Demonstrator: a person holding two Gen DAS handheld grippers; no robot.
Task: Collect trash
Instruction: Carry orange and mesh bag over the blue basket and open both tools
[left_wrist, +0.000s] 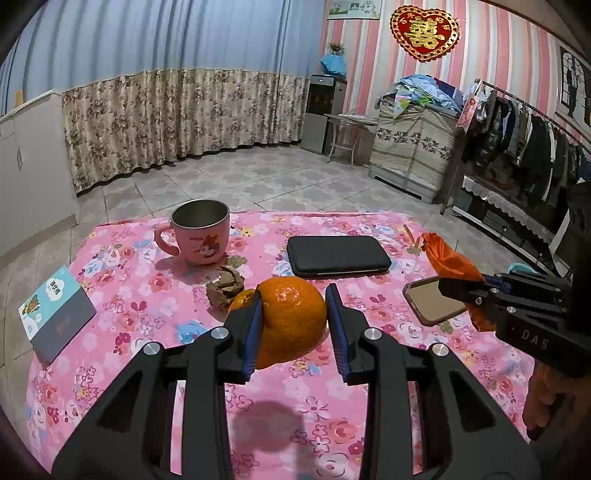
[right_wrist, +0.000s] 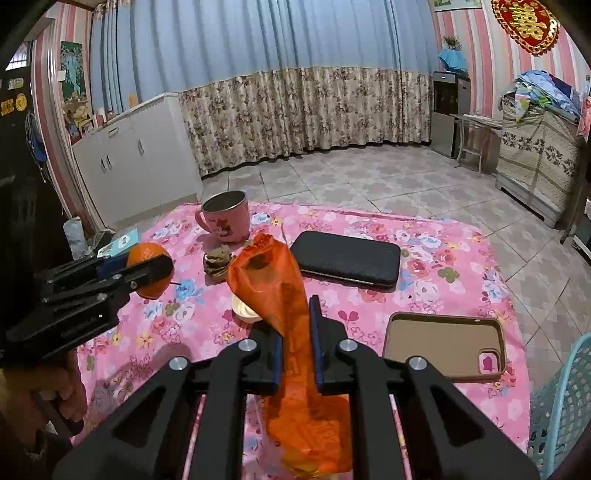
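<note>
An orange (left_wrist: 291, 317), whole or just its peel I cannot tell, hangs above the pink flowered tablecloth (left_wrist: 122, 295) with its shadow below. My left gripper (left_wrist: 295, 295) is shut on it, the blue pads pressing both sides; the right wrist view shows this grip too, with the left gripper (right_wrist: 147, 267) at the left. My right gripper (right_wrist: 295, 325) is shut on a crumpled orange plastic bag (right_wrist: 269, 273) that stands up from the jaws and hangs below them. A crumpled brown paper ball (left_wrist: 225, 284) lies on the cloth near the mug.
On the table stand a pink mug (left_wrist: 199, 232), a black case (left_wrist: 336, 254), a phone in a tan case (right_wrist: 443, 343), a blue-and-grey card (left_wrist: 55, 310) and a small cream round thing (right_wrist: 243, 312). A teal basket (right_wrist: 565, 406) stands at the right.
</note>
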